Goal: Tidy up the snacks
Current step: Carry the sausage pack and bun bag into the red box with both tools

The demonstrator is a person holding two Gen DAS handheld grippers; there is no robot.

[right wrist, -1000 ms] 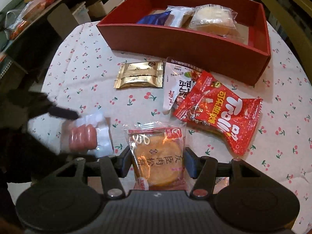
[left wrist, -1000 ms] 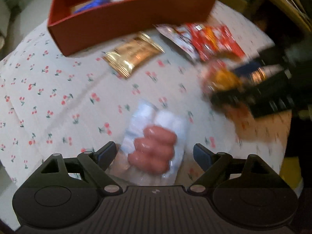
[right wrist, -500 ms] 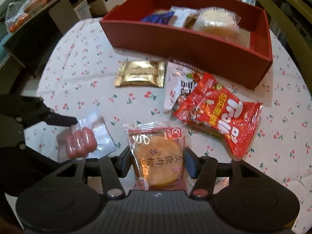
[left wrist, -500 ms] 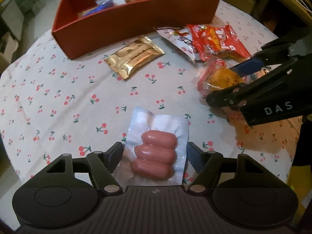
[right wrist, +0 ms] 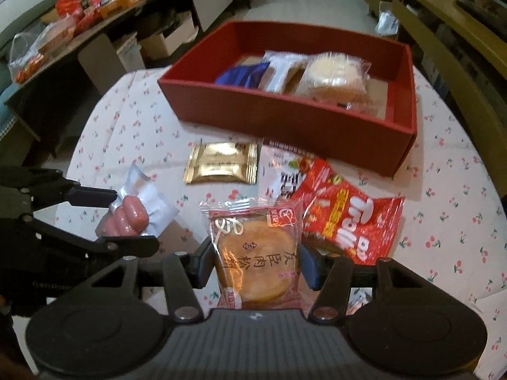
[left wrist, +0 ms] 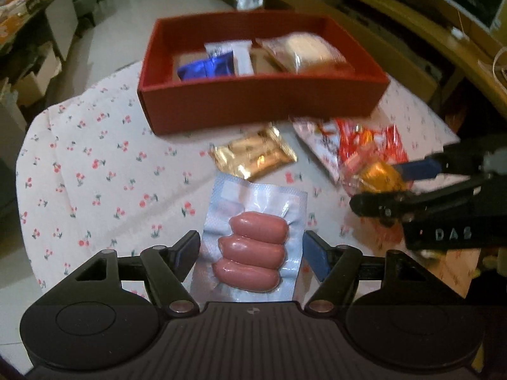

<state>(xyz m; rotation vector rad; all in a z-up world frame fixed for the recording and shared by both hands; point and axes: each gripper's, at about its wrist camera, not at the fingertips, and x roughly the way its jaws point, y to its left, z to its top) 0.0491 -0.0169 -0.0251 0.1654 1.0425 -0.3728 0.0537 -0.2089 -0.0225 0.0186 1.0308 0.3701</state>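
Observation:
My left gripper [left wrist: 251, 247] is shut on a clear pack of three sausages [left wrist: 253, 221], held a little above the cherry-print tablecloth [left wrist: 95, 174]. From the right wrist view the pack [right wrist: 133, 215] hangs tilted between the left gripper's fingers [right wrist: 92, 194]. My right gripper [right wrist: 256, 259] is shut on a round meat-floss cake in a red-trimmed wrapper [right wrist: 253, 237]. That cake [left wrist: 377, 174] shows blurred at the right of the left wrist view. The red box [right wrist: 285, 126] stands at the back and holds a blue packet [right wrist: 240, 76], a white packet [right wrist: 282, 69] and a wrapped round cake [right wrist: 336, 76].
On the cloth in front of the box lie a gold packet [right wrist: 221, 163], a white-and-red packet [right wrist: 282, 171] and a red snack bag [right wrist: 348, 221]. A shelf with more snacks [right wrist: 79, 15] runs behind the table at the left. Wooden furniture [right wrist: 459, 31] stands at the right.
The left gripper's fingers came in onto the sausage pack and lifted it off the cloth, tilting the view up toward the box. The right gripper keeps its hold on the cake.

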